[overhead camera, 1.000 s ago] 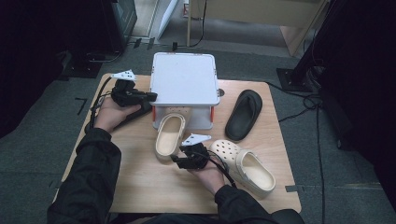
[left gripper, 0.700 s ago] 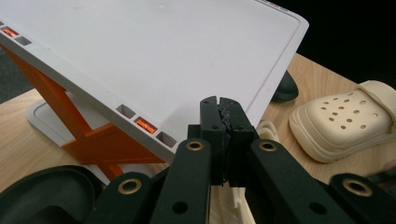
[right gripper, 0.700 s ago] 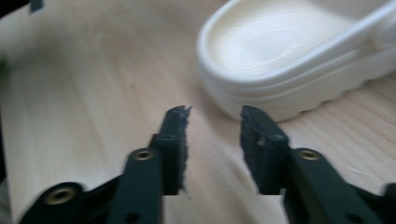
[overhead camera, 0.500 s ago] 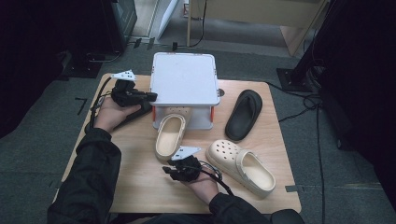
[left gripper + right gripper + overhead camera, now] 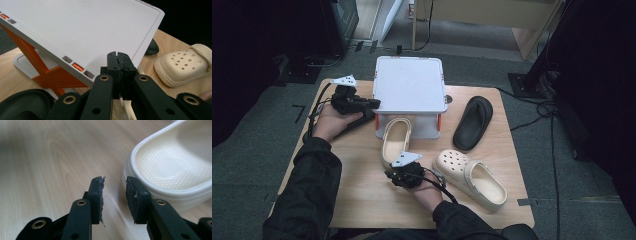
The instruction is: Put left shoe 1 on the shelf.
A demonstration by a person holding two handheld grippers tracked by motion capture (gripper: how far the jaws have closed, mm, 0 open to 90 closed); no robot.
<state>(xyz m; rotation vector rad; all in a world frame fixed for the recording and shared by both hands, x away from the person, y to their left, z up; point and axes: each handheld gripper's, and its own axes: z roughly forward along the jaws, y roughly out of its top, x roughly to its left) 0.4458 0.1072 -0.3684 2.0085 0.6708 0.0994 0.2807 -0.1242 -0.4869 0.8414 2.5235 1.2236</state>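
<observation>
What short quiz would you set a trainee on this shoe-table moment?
1. True or false: the left gripper has its jaws shut.
2. How many shoes lie on the table?
3. Between the right gripper jaws: A a shoe, B nothing, C a cloth?
Key: 1 true. 2 three: cream slide, black slide, cream clog. 3 B; the jaws have just been closing, empty, beside the cream slide.

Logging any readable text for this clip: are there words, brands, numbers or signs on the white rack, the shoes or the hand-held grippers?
None can be read.
White rack: plain top, no label.
Cream clog: no brand mark visible.
Cream slide: only a blank round emboss on the footbed, seen in the right gripper view.
Black slide: no marking visible.
</observation>
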